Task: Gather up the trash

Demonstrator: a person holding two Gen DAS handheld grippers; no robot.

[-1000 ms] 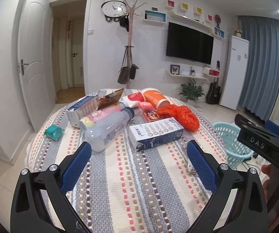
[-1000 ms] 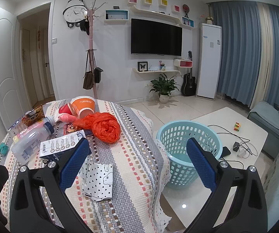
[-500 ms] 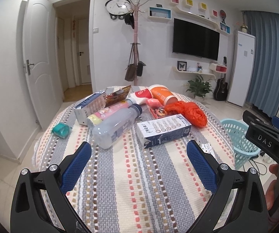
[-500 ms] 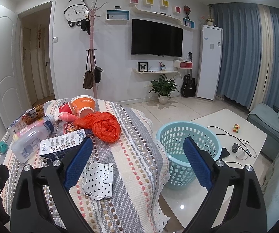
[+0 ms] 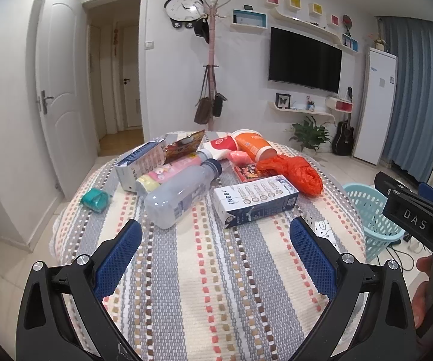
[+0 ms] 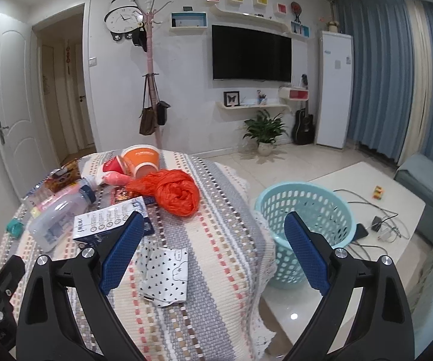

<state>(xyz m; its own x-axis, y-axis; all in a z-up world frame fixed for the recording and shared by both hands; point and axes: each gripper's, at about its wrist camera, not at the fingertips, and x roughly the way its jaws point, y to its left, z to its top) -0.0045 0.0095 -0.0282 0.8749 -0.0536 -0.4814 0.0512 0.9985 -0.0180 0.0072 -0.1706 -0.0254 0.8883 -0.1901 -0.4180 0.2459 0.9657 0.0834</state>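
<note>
Trash, including a milk carton (image 5: 257, 200), clear bottle (image 5: 180, 194) and orange bag (image 5: 299, 173), lies on the table (image 5: 204, 285); the basket (image 6: 306, 228) stands beside it. Left gripper (image 5: 216, 258) has drawn nearer the carton; right gripper (image 6: 213, 249) too; both gape, empty.

White walls all round, with a black TV (image 6: 252, 52) mounted under a curvy shelf of little coloured cubes. Panda clock (image 5: 184, 6) sits next to a pink coat stand (image 6: 153, 90) with bags hanging off it. Open white door (image 5: 56, 90) on the left, hallway beyond. Blue curtains (image 6: 375, 75) on the right, a tall white unit (image 6: 335, 90) (fridge, maybe?), a guitar (image 6: 303, 126) and a potted plant (image 6: 264, 129). Glossy pale tile floor (image 6: 306, 162), ceiling spotlights.
</note>
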